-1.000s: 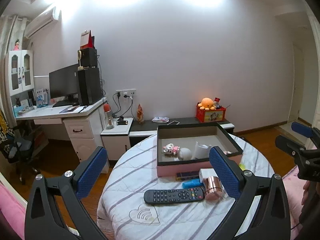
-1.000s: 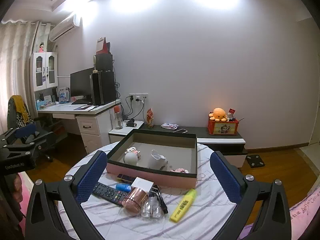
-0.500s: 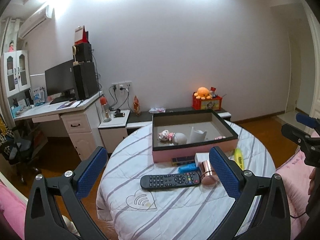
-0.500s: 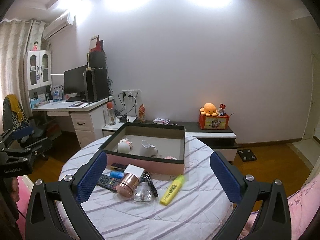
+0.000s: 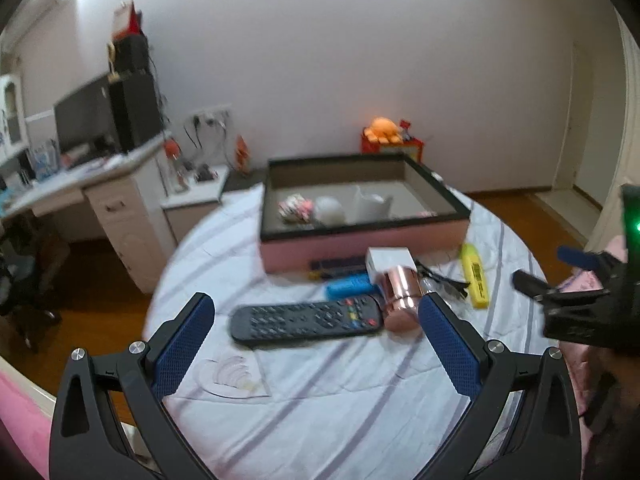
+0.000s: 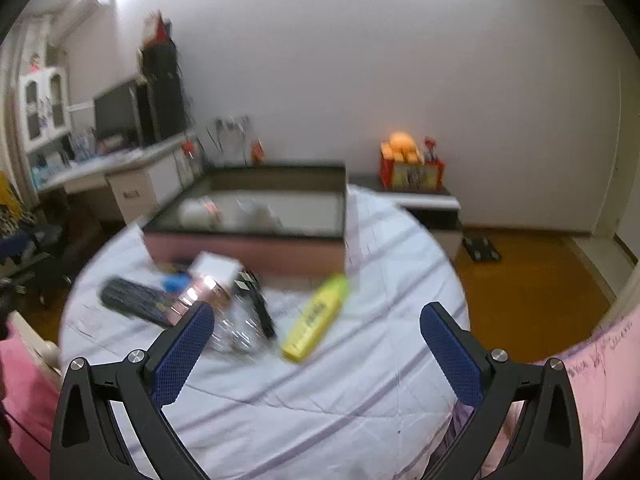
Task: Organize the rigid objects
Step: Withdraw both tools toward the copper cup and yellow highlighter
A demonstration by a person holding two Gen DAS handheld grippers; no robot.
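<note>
- My left gripper (image 5: 314,322) hung spread wide, empty, above the long black remote control (image 5: 306,322)
- My right gripper (image 6: 314,330) gaped too, near the yellow highlighter marker (image 6: 316,318), which lay before the pink-sided open box (image 6: 244,246)
</note>
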